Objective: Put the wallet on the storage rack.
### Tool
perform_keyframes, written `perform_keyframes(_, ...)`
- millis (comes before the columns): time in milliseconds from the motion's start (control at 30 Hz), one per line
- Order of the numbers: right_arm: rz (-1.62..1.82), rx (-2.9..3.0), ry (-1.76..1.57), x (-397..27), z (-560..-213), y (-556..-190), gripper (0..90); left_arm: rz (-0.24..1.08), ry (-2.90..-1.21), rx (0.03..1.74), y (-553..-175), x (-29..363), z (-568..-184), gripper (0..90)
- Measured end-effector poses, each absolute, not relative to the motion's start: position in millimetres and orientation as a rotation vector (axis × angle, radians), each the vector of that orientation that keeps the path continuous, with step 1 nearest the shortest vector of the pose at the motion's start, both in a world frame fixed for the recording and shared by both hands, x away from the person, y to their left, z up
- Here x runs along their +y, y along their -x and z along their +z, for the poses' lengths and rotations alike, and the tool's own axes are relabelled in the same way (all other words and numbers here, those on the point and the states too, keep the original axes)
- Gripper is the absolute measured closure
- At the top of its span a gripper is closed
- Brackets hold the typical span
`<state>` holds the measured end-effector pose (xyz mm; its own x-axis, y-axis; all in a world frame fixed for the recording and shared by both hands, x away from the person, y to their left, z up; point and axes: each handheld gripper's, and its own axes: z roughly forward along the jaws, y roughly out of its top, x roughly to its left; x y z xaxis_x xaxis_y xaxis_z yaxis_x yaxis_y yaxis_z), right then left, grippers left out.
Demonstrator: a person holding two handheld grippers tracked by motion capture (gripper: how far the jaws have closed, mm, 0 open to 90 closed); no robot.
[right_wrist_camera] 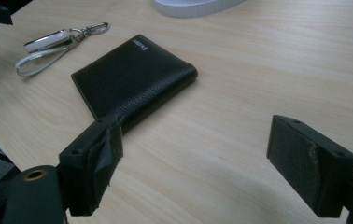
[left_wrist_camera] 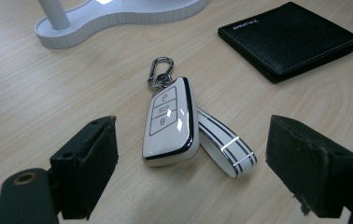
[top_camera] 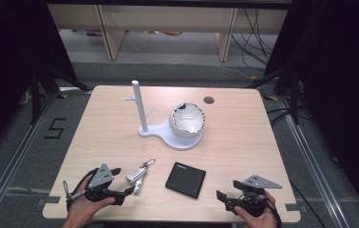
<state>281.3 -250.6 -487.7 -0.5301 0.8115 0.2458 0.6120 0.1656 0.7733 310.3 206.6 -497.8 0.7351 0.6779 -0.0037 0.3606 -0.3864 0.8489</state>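
As the left gripper [left_wrist_camera: 191, 163] is levelled at the car key [left_wrist_camera: 170, 123] with its jaws spread wide and nothing between the pads, the key is taken as the item in hand. It lies flat on the table [top_camera: 244, 137] near the front edge, just ahead of that gripper, with a carabiner clip [left_wrist_camera: 161, 71] at its far end and a white striped strap [left_wrist_camera: 226, 144] looped alongside. The glossy white shell is judged light, rigid and slippery; a hold across its narrow sides is advised, since the strap is limp and would swing. The right gripper [right_wrist_camera: 193, 163] is likewise released, pointed towards the black wallet [right_wrist_camera: 132, 77], which lies just beside the key. Farther back, a white stand [top_camera: 139, 107] and a bowl-shaped holder [top_camera: 187, 121] are noted, well apart. No obstruction to the approach is recorded.
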Motion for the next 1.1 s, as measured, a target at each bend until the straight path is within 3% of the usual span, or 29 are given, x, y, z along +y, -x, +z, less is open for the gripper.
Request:
perform_keyframes(333, 1.350, 2.211, -1.458, -248.3, -485.4, -277.8, 20.7, 0.433, -1.980, 0.771, -315.2, 199.0, -492.9, 16.4)
perform_keyframes(433, 1.365, 2.207, -1.465, -248.1, -485.7, -278.0, 20.9, 0.432, -1.990, 0.752, -316.6, 194.7, -489.2, 22.0)
perform_keyframes(533, 1.355, 2.221, -1.465, -250.4, -486.5, -280.1, 21.1, 0.411, -2.017, 0.729, -318.1, 188.6, -486.0, 40.0)
perform_keyframes(567, 1.355, 2.221, -1.465, -250.4, -486.5, -280.1, 21.1, 0.408, -2.025, 0.714, -319.0, 185.9, -485.4, 40.0)
perform_keyframes(767, 1.381, 2.214, -1.478, -250.1, -487.0, -280.7, 21.5, 0.382, -2.087, 0.634, -325.5, 165.7, -482.5, 66.3)
perform_keyframes(1100, 1.426, 2.222, -1.575, -246.7, -489.1, -281.6, 22.6, 0.345, -2.211, 0.566, -353.0, 127.1, -484.6, 85.8)
